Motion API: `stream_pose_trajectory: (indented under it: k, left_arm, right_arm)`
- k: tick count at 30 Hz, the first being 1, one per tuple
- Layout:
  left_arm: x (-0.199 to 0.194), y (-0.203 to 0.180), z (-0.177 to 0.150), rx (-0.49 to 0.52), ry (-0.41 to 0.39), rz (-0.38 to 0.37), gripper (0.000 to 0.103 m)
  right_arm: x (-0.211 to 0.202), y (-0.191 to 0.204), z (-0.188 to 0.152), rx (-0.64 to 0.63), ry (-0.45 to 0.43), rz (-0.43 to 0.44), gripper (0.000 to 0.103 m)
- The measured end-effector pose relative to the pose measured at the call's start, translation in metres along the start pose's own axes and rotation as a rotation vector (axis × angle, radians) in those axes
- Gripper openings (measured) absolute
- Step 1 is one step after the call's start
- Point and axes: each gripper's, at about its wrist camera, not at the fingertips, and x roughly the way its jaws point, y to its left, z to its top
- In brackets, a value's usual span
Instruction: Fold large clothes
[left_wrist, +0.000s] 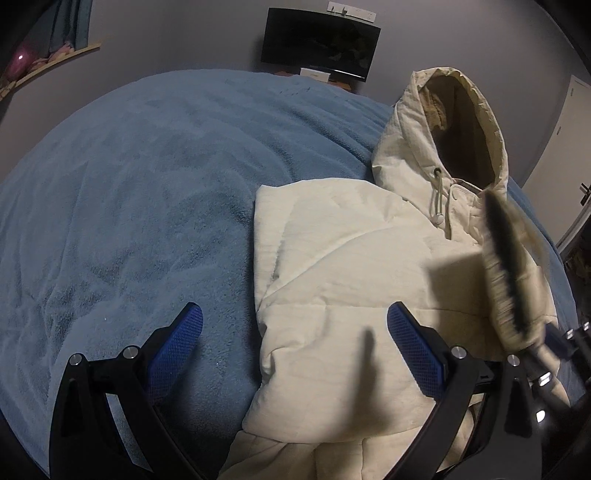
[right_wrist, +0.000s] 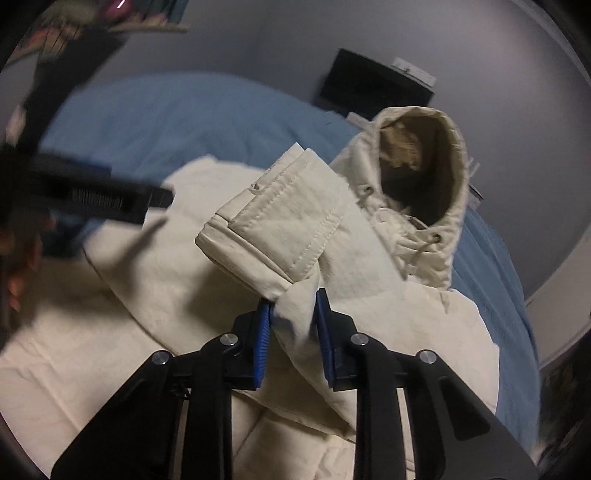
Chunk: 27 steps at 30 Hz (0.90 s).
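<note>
A cream padded hooded jacket (left_wrist: 332, 258) lies on a blue blanket (left_wrist: 129, 184), hood (left_wrist: 406, 140) at the far end and one side folded over the body. My left gripper (left_wrist: 294, 310) hovers open over the jacket's left edge, with nothing between its blue pads (left_wrist: 177, 350). My right gripper (right_wrist: 292, 299) is shut on the sleeve (right_wrist: 295, 317) just behind its cuff (right_wrist: 273, 225), and the cuff is lifted above the jacket body (right_wrist: 110, 332). In the right wrist view the left gripper (right_wrist: 92, 192) is a dark blur at the left, with a hand (right_wrist: 18, 258) behind it.
The blue blanket covers a bed that spreads wide to the left of the jacket. A dark screen (left_wrist: 319, 42) hangs on the grey far wall. A shelf (left_wrist: 48, 62) is at the upper left, and a white door (left_wrist: 569, 122) at the right.
</note>
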Motion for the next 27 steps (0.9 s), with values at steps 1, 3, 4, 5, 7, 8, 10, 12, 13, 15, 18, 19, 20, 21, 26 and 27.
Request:
stream_pose_trajectory:
  k: [1, 3, 4, 5, 7, 8, 10, 12, 13, 15, 18, 19, 20, 21, 26, 27]
  left_arm:
    - [-0.001, -0.002, 0.0, 0.006, -0.004, -0.008, 0.096]
    - [-0.002, -0.005, 0.0, 0.015, -0.007, -0.026, 0.096]
    - [-0.003, -0.006, -0.002, 0.022, -0.008, -0.034, 0.096]
    - [-0.004, -0.009, -0.002, 0.033, -0.008, -0.036, 0.096]
    - [-0.005, -0.014, -0.004, 0.056, -0.009, -0.037, 0.096]
    - [-0.005, -0.015, -0.004, 0.063, -0.01, -0.037, 0.096]
    - [-0.005, -0.018, -0.004, 0.074, -0.01, -0.039, 0.096]
    - [-0.004, -0.02, -0.005, 0.08, -0.006, -0.038, 0.096]
    - [-0.003, -0.021, -0.006, 0.083, -0.002, -0.037, 0.096]
    - [-0.001, -0.022, -0.007, 0.09, 0.007, -0.036, 0.096]
    - [0.001, -0.025, -0.008, 0.102, 0.018, -0.036, 0.096]
    - [0.002, -0.026, -0.008, 0.105, 0.021, -0.035, 0.096]
    - [0.003, -0.026, -0.008, 0.108, 0.022, -0.034, 0.096]
    - [0.003, -0.027, -0.008, 0.11, 0.025, -0.034, 0.096]
    - [0.007, -0.03, -0.01, 0.125, 0.042, -0.033, 0.096]
    - [0.008, -0.031, -0.01, 0.13, 0.046, -0.031, 0.096]
  right_arm:
    - [-0.005, -0.009, 0.0, 0.033, -0.006, -0.001, 0.021]
    - [-0.013, -0.025, 0.001, 0.083, -0.012, -0.007, 0.021]
    - [-0.018, -0.037, 0.0, 0.121, -0.018, -0.014, 0.021]
    - [-0.021, -0.046, -0.001, 0.151, -0.019, -0.019, 0.021]
    - [-0.028, -0.066, -0.006, 0.218, -0.02, -0.036, 0.021]
    - [-0.031, -0.079, -0.01, 0.257, -0.017, -0.046, 0.021]
    - [-0.035, -0.102, -0.02, 0.337, -0.003, -0.057, 0.021]
    - [-0.034, -0.122, -0.033, 0.411, 0.018, -0.062, 0.021]
    - [-0.032, -0.133, -0.043, 0.46, 0.039, -0.065, 0.021]
    - [-0.022, -0.155, -0.061, 0.539, 0.079, -0.062, 0.021]
    - [-0.002, -0.185, -0.096, 0.711, 0.154, 0.012, 0.021]
    - [0.003, -0.19, -0.105, 0.759, 0.17, 0.041, 0.021]
    - [0.008, -0.195, -0.113, 0.807, 0.183, 0.07, 0.021]
    - [0.013, -0.201, -0.124, 0.87, 0.195, 0.107, 0.022]
    - [0.014, -0.214, -0.141, 0.986, 0.188, 0.161, 0.054]
    - [0.011, -0.215, -0.14, 0.993, 0.172, 0.161, 0.057]
